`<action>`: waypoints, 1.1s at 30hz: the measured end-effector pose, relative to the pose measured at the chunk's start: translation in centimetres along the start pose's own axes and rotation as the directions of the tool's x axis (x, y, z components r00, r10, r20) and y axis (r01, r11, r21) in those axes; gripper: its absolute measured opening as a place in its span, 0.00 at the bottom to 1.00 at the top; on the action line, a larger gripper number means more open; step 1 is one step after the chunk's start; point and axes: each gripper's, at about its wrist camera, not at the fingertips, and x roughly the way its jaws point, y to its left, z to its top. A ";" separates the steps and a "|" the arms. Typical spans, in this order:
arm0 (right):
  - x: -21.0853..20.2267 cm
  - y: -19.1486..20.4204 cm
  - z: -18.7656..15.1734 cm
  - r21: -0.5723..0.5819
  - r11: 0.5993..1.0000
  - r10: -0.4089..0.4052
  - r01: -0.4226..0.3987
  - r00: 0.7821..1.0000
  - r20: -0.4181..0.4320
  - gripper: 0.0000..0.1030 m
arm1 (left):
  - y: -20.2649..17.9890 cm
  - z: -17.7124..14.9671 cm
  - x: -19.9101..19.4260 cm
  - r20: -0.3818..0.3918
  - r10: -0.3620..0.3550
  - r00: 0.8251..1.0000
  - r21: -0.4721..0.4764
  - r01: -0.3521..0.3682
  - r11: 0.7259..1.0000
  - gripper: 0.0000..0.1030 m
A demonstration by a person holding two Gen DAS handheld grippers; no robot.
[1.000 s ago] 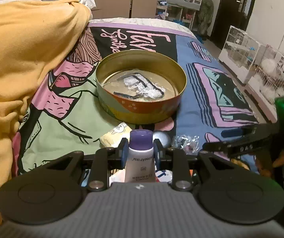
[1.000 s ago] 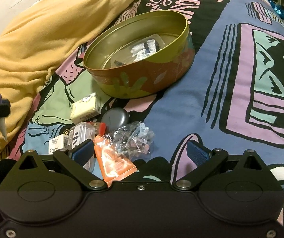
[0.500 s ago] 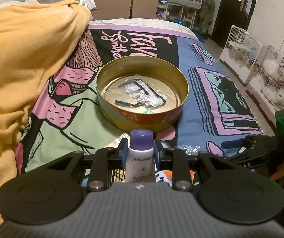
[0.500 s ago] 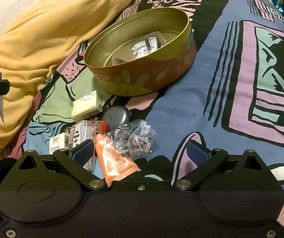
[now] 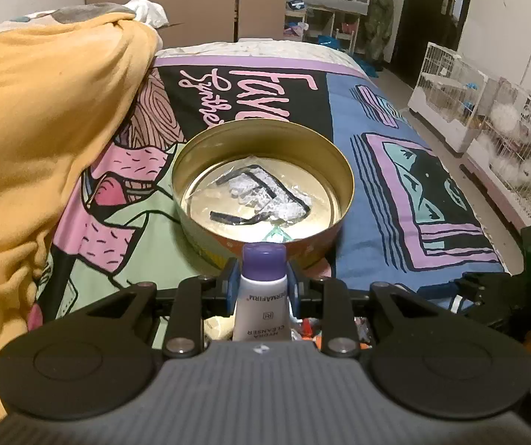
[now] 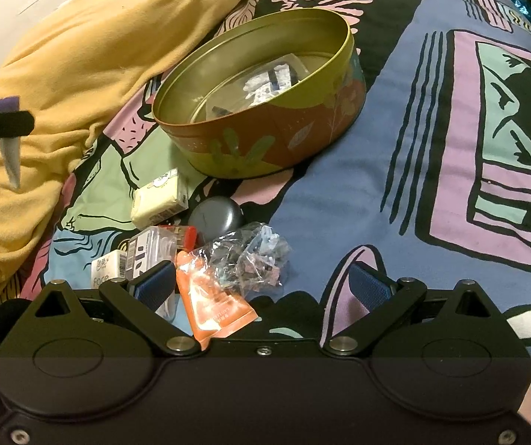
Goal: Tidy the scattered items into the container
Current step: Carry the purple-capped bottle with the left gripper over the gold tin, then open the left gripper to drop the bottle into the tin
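Note:
My left gripper (image 5: 263, 282) is shut on a white cleanser tube (image 5: 262, 311) with a purple cap, held in the air just short of the round tin's (image 5: 228, 256) near wall. A clear bag with black pieces (image 5: 261, 193) lies inside the tin. In the right wrist view the tube (image 6: 10, 148) hangs at the far left. My right gripper (image 6: 261, 285) stands open low over the scattered pile: an orange sachet (image 6: 213, 304), a crumpled clear bag (image 6: 254, 256), a dark round case (image 6: 215, 215), a cream packet (image 6: 157, 200) and a clear barcoded box (image 6: 150, 246).
A yellow blanket (image 5: 42, 129) is heaped along the left of the patterned bedspread (image 5: 395, 193). White wire cages (image 5: 488, 118) stand on the floor to the right of the bed. A white "Face" packet (image 6: 106, 271) lies at the pile's left edge.
My left gripper has carried the tube up and toward the tin, which now sits closer and lower in its view. The right gripper has stayed still and open.

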 end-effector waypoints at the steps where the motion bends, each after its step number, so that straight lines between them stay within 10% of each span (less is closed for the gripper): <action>1: 0.1 0.0 0.0 0.000 1.000 0.001 -0.001 1.000 -0.001 0.97 | -0.1 0.3 0.2 -0.001 0.000 1.000 0.006 0.000 1.000 0.29; 33: 1.5 -1.5 0.3 0.065 0.997 0.034 -0.032 0.999 -0.022 0.97 | -1.4 9.8 11.8 -0.042 0.122 0.992 0.070 -0.119 0.990 0.29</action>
